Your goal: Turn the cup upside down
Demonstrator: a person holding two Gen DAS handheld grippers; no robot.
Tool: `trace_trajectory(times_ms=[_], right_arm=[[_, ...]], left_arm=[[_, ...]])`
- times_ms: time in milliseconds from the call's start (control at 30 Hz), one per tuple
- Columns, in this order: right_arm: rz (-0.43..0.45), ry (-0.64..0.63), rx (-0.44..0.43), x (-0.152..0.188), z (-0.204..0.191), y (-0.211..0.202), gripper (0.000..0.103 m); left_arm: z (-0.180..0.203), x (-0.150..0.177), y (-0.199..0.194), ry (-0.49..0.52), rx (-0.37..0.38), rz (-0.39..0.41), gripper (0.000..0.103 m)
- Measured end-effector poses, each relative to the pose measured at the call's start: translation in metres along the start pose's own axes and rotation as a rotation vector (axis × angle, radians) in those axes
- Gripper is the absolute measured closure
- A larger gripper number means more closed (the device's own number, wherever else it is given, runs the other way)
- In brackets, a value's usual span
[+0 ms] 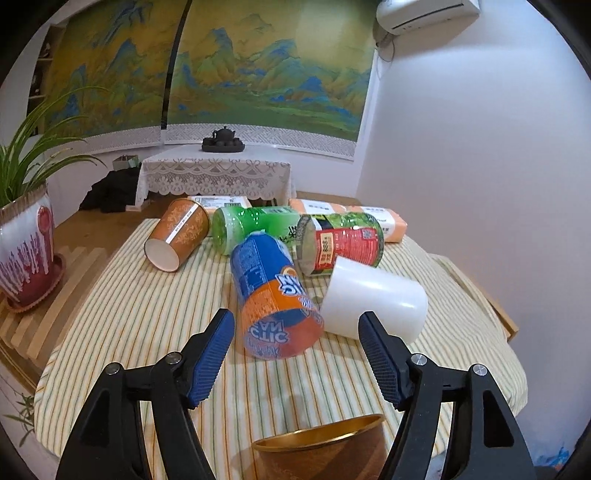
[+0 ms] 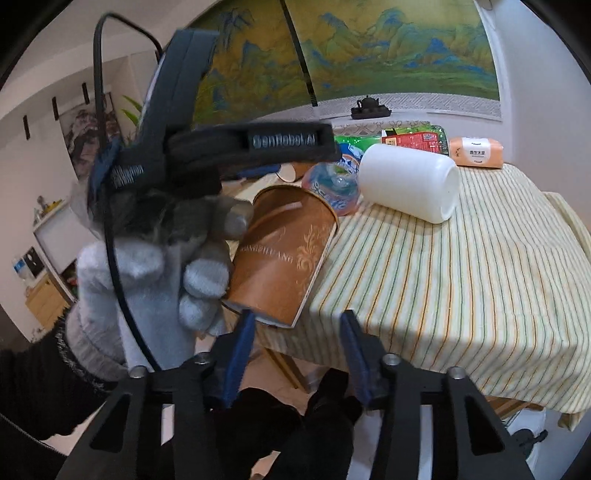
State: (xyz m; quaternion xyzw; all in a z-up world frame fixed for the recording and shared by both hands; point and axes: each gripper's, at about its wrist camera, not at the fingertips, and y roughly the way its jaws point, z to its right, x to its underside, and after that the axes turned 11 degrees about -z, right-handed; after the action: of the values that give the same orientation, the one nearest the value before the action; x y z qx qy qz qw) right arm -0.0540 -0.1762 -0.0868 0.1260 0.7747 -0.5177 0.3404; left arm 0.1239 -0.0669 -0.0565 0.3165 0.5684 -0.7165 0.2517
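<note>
At the far left of the left wrist view, a leafy green plant in a glazed red-and-white ceramic pot (image 1: 26,254) stands on a slatted wooden bench (image 1: 55,314). Beside it, a table draped in a yellow-and-green striped cloth (image 1: 147,332) carries a scatter of things lying on their sides: an orange patterned paper cup (image 1: 179,234), a green plastic bottle (image 1: 255,229), a blue-and-orange labelled plastic bottle (image 1: 273,291), a red-and-green labelled can (image 1: 341,243) and a plain white plastic cup (image 1: 373,297), with peach-coloured tissue packs (image 1: 380,218) behind them. Farther back, a dark tea set (image 1: 223,142) sits on a lace-covered side table (image 1: 214,173) beneath a wide green-and-gold landscape mural (image 1: 240,66). A white air conditioner (image 1: 424,14) hangs high on the pale right wall.

The left gripper (image 1: 295,332) is spread wide with nothing between its blue pads. Below it, at the near table edge, shows the gold rim of the brown patterned paper cup (image 1: 321,439).

In the right wrist view, a grey-gloved left hand (image 2: 155,273) grips the left gripper's black handle, and the brown cup (image 2: 284,254) appears tilted at the table's near edge, mouth up and away. The right gripper (image 2: 297,325) hangs just below the cup's base, fingers parted and holding nothing.
</note>
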Motion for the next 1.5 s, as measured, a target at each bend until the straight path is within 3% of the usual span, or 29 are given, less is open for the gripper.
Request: trace_trajectory(times_ms=[300, 533, 767, 900, 1133, 1500], right_arm=[[0.015, -0.021, 0.087, -0.014, -0.005, 0.012, 0.068], [0.031, -0.007, 0.126, -0.03, 0.006, 0.018, 0.068], [0.022, -0.005, 0.121, -0.041, 0.009, 0.03, 0.068], [0.027, -0.017, 0.144, -0.046, 0.004, 0.037, 0.068], [0.05, -0.025, 0.158, -0.03, 0.001, 0.019, 0.066], [0.062, 0.064, 0.213, 0.005, 0.031, -0.021, 0.064]], left_arm=[[-0.007, -0.009, -0.018, -0.006, -0.019, 0.068, 0.024], [-0.03, 0.002, -0.044, -0.011, -0.064, 0.096, 0.021], [-0.047, 0.029, -0.055, -0.043, -0.08, 0.043, 0.015], [-0.053, 0.033, -0.053, -0.121, -0.034, -0.009, 0.011], [-0.02, 0.038, -0.035, -0.103, -0.024, -0.044, 0.008], [0.014, 0.054, 0.008, -0.127, -0.096, -0.053, 0.012]])
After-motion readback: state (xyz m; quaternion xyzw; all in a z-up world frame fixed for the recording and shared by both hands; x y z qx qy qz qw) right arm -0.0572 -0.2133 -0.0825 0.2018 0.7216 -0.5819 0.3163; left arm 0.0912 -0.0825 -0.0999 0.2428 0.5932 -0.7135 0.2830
